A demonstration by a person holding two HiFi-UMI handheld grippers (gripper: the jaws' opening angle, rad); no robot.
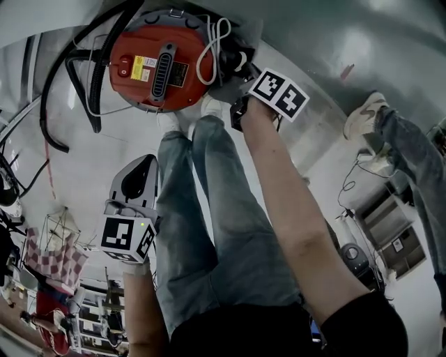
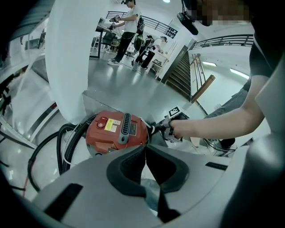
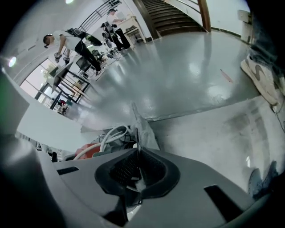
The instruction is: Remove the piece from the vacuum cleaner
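Note:
The red vacuum cleaner [image 1: 159, 59] stands on the grey floor, with a black hose [image 1: 66, 77] and a white cord [image 1: 209, 49] around it. My right gripper [image 1: 233, 73] is at its right side, by the cord. In the right gripper view the right gripper [image 3: 138, 153] is shut on a thin grey sheet-like piece [image 3: 141, 129] that stands up from between the pads. My left gripper [image 1: 139, 167] hangs well back from the vacuum, beside my left leg. Its pads meet at the tips [image 2: 145, 149] with nothing between them. The vacuum cleaner [image 2: 116, 130] shows beyond them.
My legs in jeans [image 1: 209, 209] stand just behind the vacuum. Another person's shoe and leg [image 1: 366, 115] are at the right. A white pillar [image 2: 67, 58] rises left of the vacuum. Stairs [image 3: 173, 13] and people at tables [image 2: 127, 26] lie farther off.

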